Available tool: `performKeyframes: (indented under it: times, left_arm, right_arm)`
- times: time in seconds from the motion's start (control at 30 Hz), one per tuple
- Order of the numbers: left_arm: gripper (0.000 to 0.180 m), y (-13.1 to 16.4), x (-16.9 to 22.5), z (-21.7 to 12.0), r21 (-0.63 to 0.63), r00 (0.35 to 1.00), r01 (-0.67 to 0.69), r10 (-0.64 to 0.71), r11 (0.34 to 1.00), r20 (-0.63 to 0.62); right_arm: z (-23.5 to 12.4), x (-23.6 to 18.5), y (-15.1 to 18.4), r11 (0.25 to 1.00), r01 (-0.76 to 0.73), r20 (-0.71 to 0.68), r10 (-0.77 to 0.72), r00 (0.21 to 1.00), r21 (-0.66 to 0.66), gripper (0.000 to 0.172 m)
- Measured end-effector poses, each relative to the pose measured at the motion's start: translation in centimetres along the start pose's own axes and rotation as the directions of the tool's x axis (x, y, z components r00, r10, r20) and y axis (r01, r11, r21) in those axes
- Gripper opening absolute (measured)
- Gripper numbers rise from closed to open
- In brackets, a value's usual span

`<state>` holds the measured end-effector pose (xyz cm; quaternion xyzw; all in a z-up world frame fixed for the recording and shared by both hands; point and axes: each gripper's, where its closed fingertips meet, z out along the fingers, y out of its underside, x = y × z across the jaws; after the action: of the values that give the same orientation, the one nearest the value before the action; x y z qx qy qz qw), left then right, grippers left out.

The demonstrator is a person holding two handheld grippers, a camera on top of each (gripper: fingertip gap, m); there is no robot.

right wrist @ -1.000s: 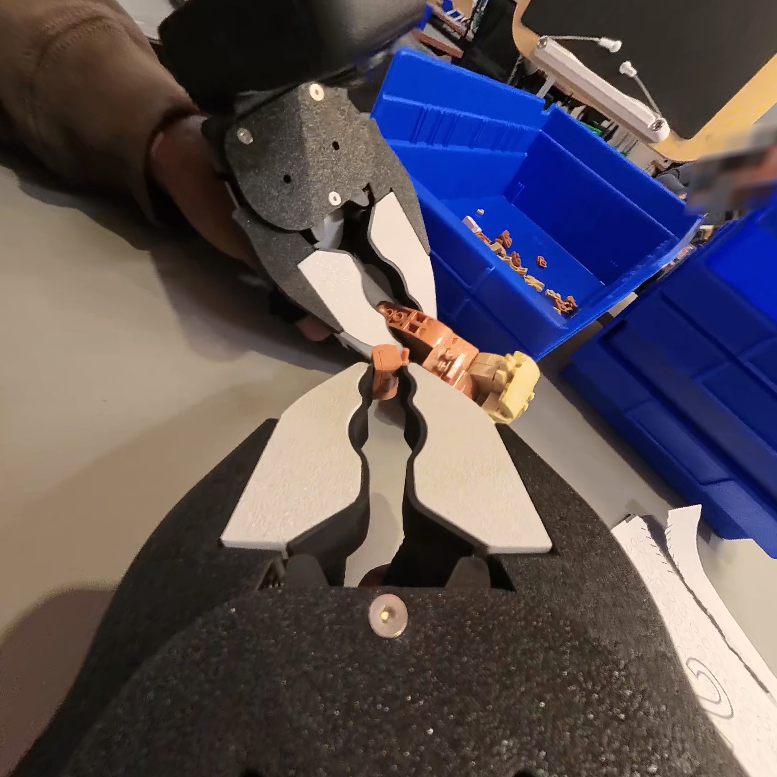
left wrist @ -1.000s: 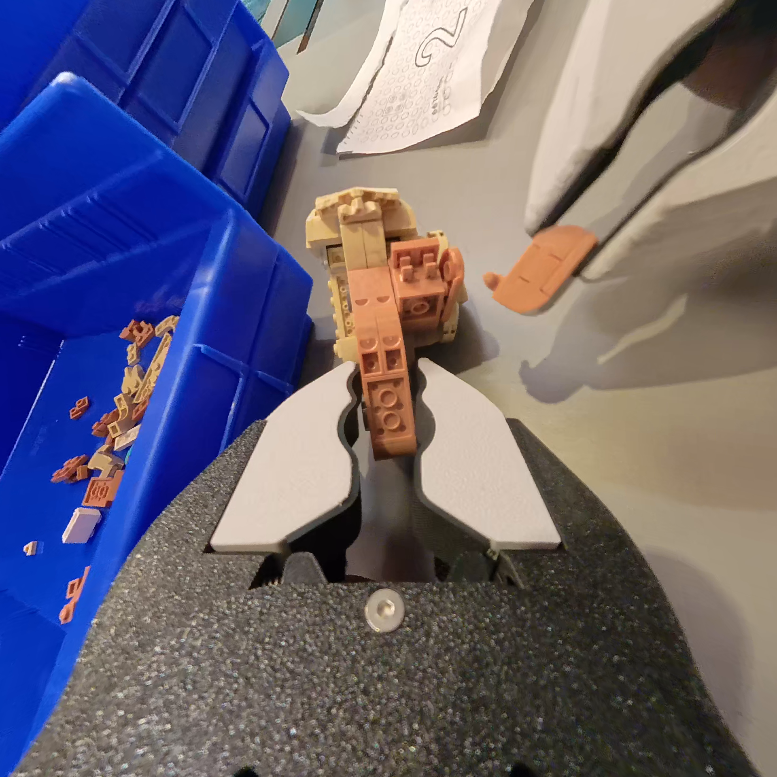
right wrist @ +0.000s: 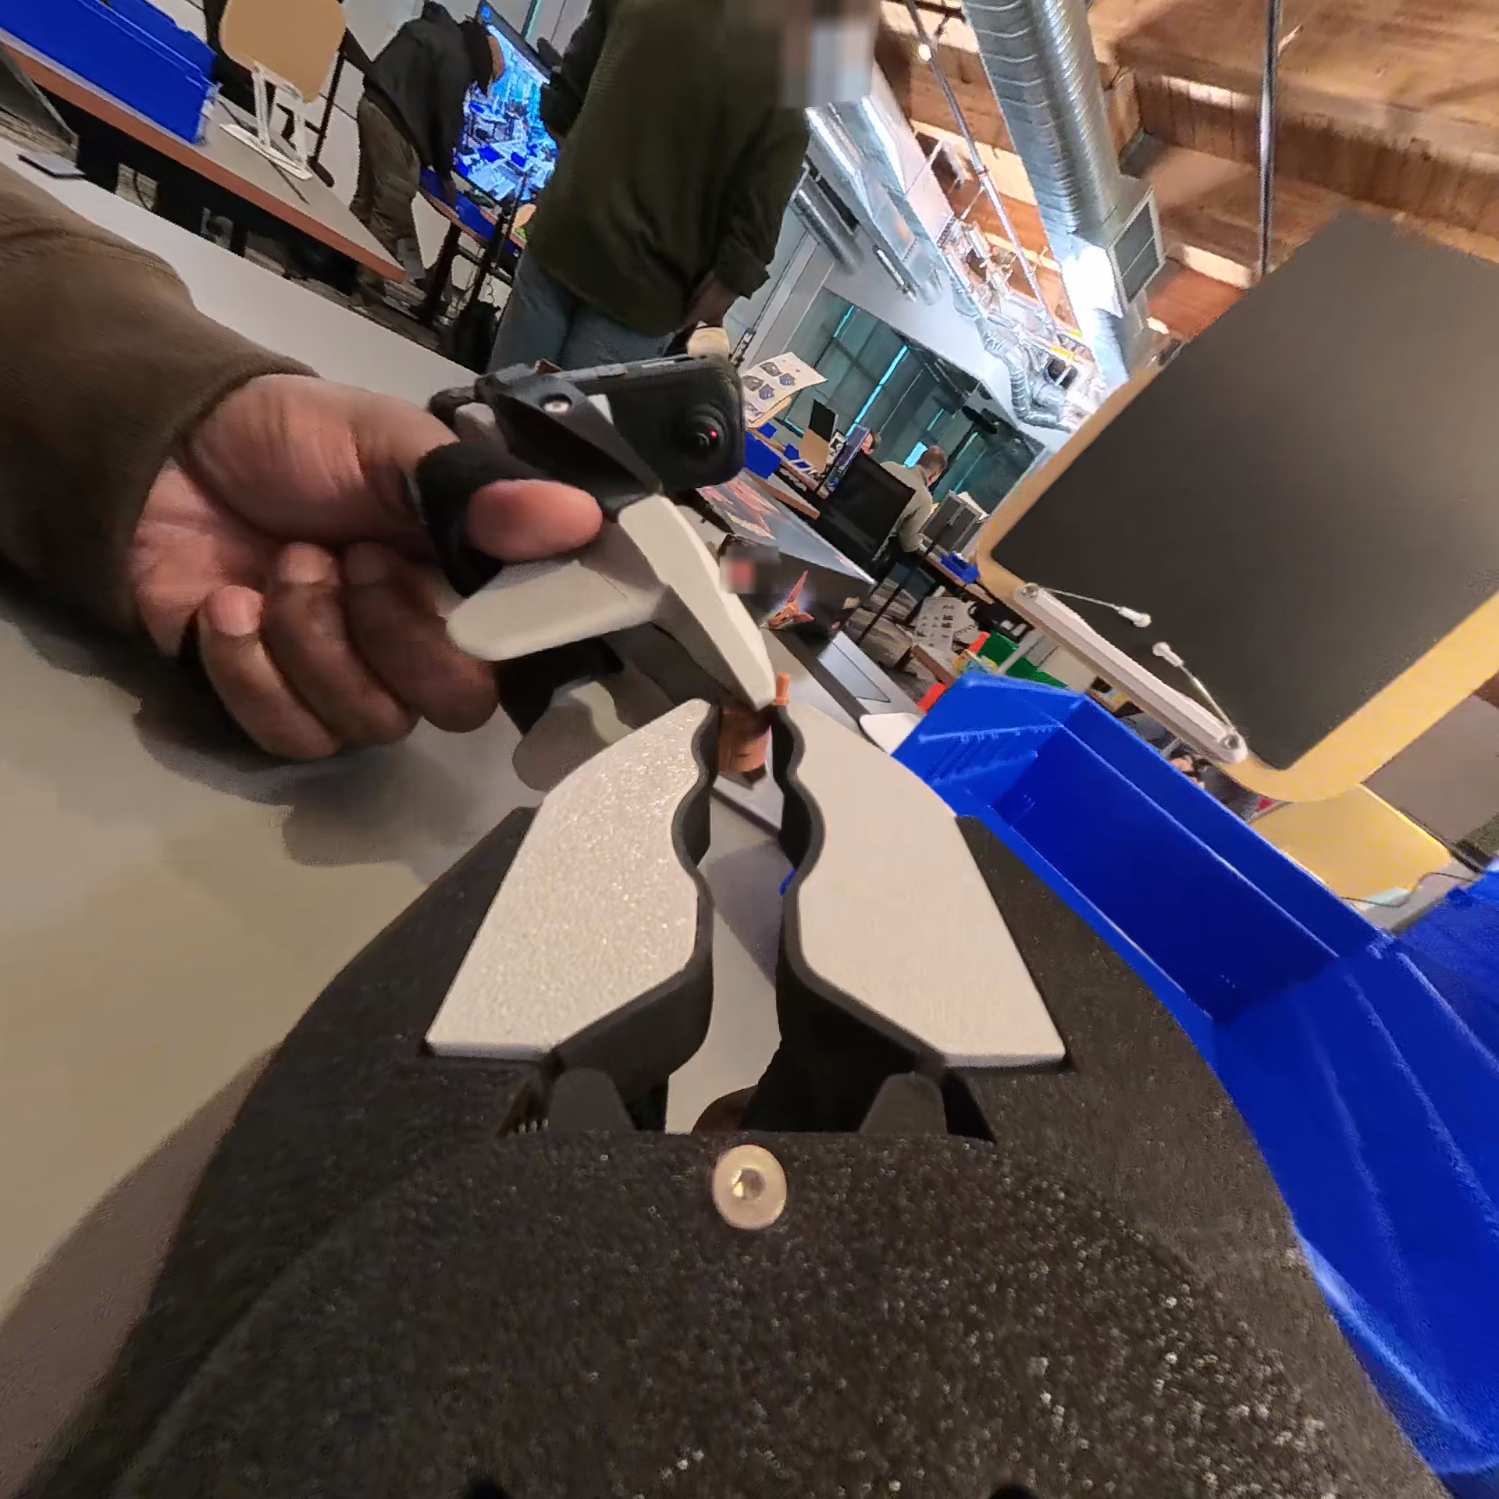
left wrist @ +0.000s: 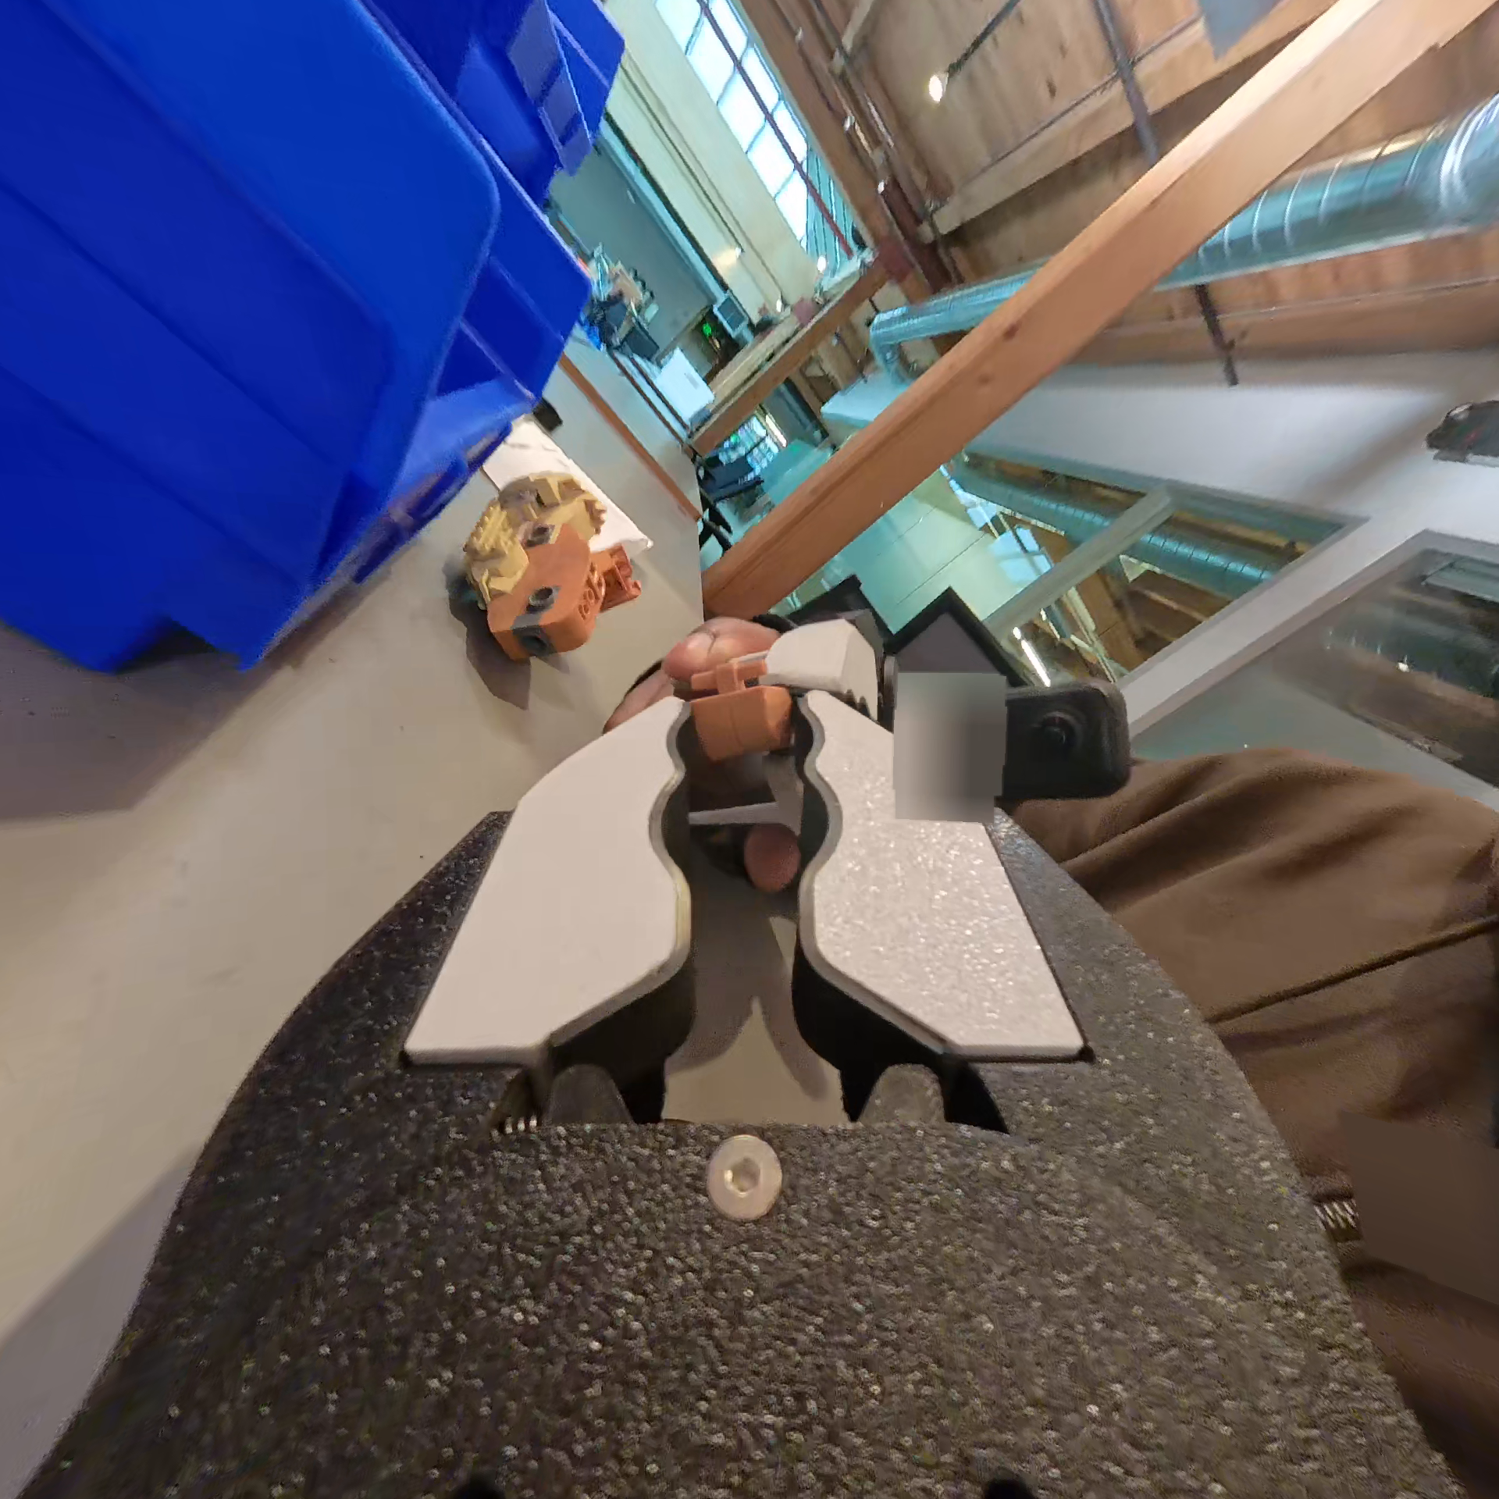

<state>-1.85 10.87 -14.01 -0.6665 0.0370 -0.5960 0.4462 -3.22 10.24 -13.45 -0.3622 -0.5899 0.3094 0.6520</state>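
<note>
Both hand-held grippers meet fingertip to fingertip above the grey table (left wrist: 203, 811). The left hand-held gripper (left wrist: 742, 718) clamps a small terracotta plastic brick piece (left wrist: 742, 722); the right hand-held gripper (right wrist: 746, 734) pinches its thin clip end.

Hidden, cropped and blurred parts

My right gripper's (right wrist: 745, 730) fingertips cover most of the small brown brick (right wrist: 742, 750); the blue bins (left wrist: 203, 324) run off the frame's upper left; a grey patch (left wrist: 945, 742) at centre right masks part of the other gripper.
</note>
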Motion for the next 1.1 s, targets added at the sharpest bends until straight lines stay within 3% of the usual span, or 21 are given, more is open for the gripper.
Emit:
performKeyframes:
  times: [0.13,0.23,0.37,0.5,0.63,0.83,1.1]
  left_arm:
    - [0.017,-1.3,-0.9,-1.1,0.035,0.998,-0.048,0.046,0.998,0.04]
    - [0.017,-1.4,-1.7,-1.8,-0.062,0.966,-0.229,0.235,0.971,0.107]
    - [0.017,-0.9,-3.2,-3.0,-0.262,0.84,-0.46,0.512,0.848,0.182]
    - [0.017,0.1,-3.9,-3.9,-0.424,0.727,-0.565,0.67,0.708,0.151]
    - [0.017,1.2,-3.9,-4.1,-0.516,0.656,-0.607,0.748,0.604,0.103]
    - [0.017,3.0,-3.2,-3.3,-0.561,0.648,-0.614,0.761,0.555,0.043]
    - [0.018,4.9,-3.2,-2.8,-0.612,0.607,-0.64,0.794,0.465,-0.03]
  right_arm:
    - [1.4,0.0,0.7,0.999,-0.038,0.015,0.038,0.999,-0.01,0.013]
    - [1.9,0.3,0.8,0.99,-0.137,0.068,0.137,0.988,0.006,0.019]
    - [2.2,1.4,0.5,0.95,-0.308,0.143,0.298,0.944,0.05,0.022]
    - [2.6,0.6,0.8,0.907,-0.421,0.262,0.411,0.873,-0.02,0.021]
    - [2.4,-1.2,1.2,0.898,-0.423,0.367,0.436,0.821,-0.122,0.02]
    - [1.1,-3.1,1.9,0.934,-0.304,0.447,0.358,0.82,-0.189,0.019]
    - [-0.5,-4.2,1.9,0.938,-0.269,0.515,0.344,0.785,-0.216,0.016]
